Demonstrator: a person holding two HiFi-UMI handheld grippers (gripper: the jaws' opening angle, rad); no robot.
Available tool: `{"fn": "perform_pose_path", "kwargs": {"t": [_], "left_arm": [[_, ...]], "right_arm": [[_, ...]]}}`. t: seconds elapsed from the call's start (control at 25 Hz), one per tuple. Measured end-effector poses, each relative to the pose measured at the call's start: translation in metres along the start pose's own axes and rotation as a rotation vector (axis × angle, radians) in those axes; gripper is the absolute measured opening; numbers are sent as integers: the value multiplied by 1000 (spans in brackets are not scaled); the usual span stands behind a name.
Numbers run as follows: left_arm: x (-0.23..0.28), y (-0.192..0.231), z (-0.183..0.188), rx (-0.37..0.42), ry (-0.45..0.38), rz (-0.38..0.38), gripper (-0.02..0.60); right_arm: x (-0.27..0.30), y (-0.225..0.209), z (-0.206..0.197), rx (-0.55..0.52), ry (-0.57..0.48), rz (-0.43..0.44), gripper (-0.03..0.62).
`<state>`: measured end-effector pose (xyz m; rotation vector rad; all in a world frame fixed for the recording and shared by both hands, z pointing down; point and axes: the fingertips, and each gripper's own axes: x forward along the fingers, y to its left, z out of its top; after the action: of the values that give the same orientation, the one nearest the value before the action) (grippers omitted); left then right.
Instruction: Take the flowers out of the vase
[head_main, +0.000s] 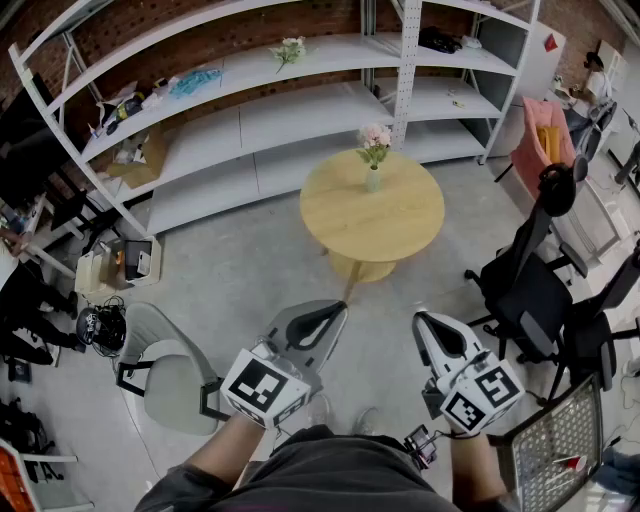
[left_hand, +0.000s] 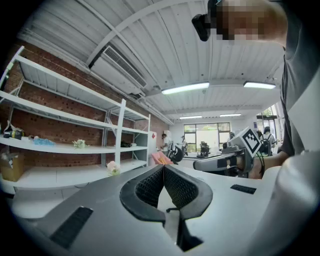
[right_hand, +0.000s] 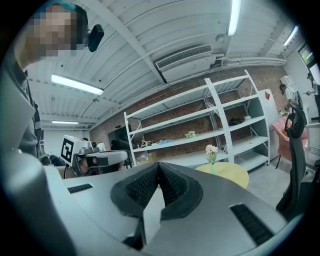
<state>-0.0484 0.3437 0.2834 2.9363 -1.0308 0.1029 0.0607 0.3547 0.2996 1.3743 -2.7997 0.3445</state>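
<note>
**Flowers** (head_main: 375, 137): pink blooms on green stems, seen standing upright in the vase. Not yet touched.

**Vase** (head_main: 372, 180): small and pale, placed near the far edge of the round wooden surface (head_main: 400, 225). Nothing else is seen on that surface.

**Shelving** (head_main: 250, 110): white racks against a brick wall, set behind the surface. A second small bunch of flowers lies on an upper shelf.

**Floor** (head_main: 240, 270): a stretch of grey concrete is left between the surface and both tools.

**Left hand-held gripper** (head_main: 335, 310): held level and well apart from the vase. The jaws are clenched tip to tip with nothing between them.

**Right hand-held gripper** (head_main: 422, 320): carried just beside the left one and pointed towards the surface. The jaws are likewise clenched and empty. The flowers are framed just right of its jaws in the right gripper view.

**Chairs** (head_main: 530, 290): dark office chairs are parked to the right of the path.

**Step in hand**: judged to be the approach; no part of the removal is done.

**Next move**: the gap to the surface must be closed. One set of jaws must be opened and brought around the stems above the vase rim. The vase is probably best steadied by the other tool, since it looks light and may tip when the stems are lifted.
</note>
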Motion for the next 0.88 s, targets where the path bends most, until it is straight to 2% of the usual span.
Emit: {"fn": "perform_pose_path", "kwargs": {"t": [0.36,0.88], "left_arm": [[-10,10,0,-1,5,0,9],[-38,41,-3,1,-9,-64,9]], "right_arm": [[8,7,1,14,-16,-21,14],[29,35,1,44,-44,-96,15]]}}
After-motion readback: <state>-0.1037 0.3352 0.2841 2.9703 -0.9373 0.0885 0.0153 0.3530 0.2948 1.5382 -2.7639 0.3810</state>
